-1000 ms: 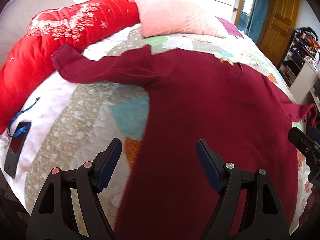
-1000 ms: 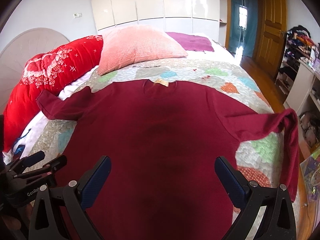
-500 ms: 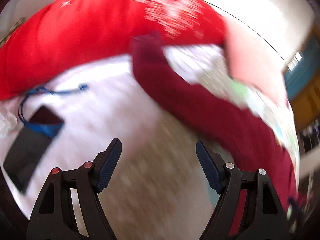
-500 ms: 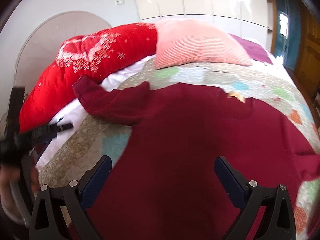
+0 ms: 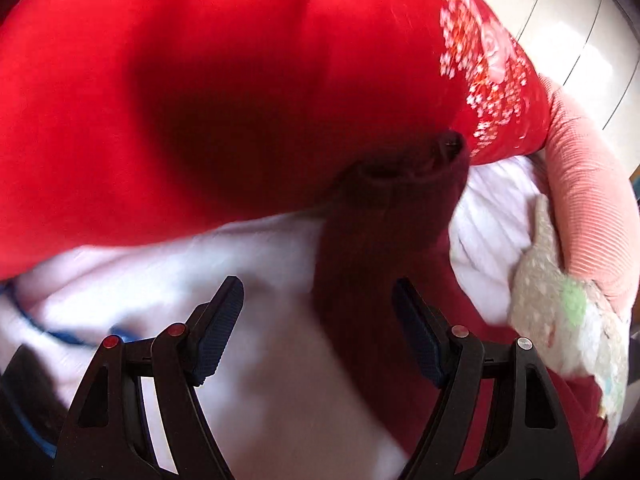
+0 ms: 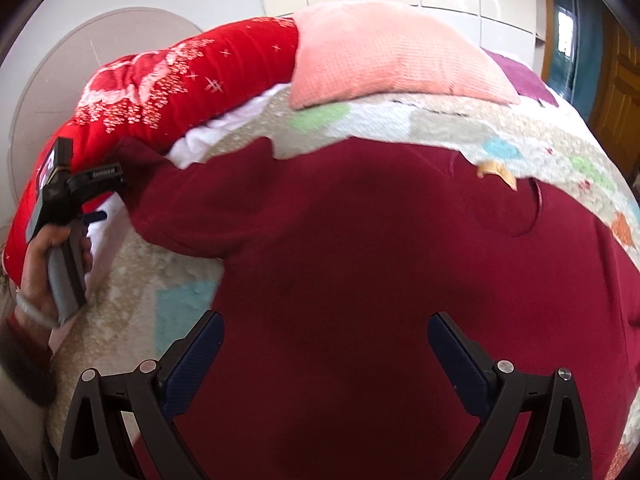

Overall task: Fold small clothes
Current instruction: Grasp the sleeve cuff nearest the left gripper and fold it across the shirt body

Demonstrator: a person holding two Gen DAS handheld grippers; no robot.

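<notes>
- My left gripper points steeply down at the head end of the bed, its jaws closing but not yet touching anything; the pads stand well apart.
- The sleeve of the dark red sweater runs up between those jaws in the left wrist view, its cuff ending against the red quilt that is bunched along the head edge.
- The sleeve lies on the white sheet, blurred here, with a blue cord near the left edge of the view.
- From the right wrist view I see the left hand wrapped around the gripper's grey handle, wrist low over the bed's left side, the tool angled toward the sleeve end.
- My right gripper hangs over the sweater's body with jaws wide apart, nothing between the pads but the cloth below them; I cannot tell whether they touch it.
- The sweater lies spread flat, front down, on the patchwork bedspread, its collar label toward the pink pillow at the head end.
- The pink pillow sits just beside the red quilt, both on the bed's head edge.
</notes>
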